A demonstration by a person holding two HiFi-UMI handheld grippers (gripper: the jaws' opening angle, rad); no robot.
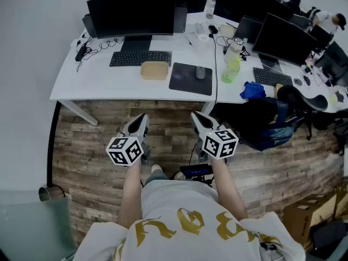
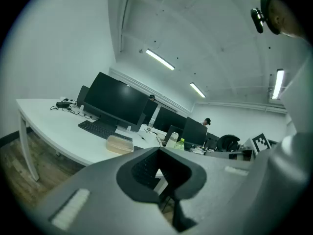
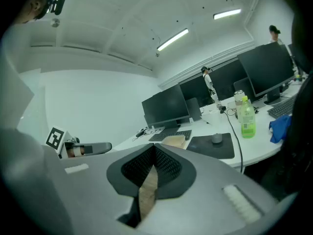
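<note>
Both closed and empty, left tool, right tool, ceiling lights seen only in gripper views.

Bright, even light from ceiling strips; fisheye edges vignetted.

The left gripper and the right gripper are pale grey, each patterned with black-and-white squares, above a floor of streaked brown planks. On the white desk sit a black mouse pad, a beige box, a lime-green bottle and a blue cloth.
</note>
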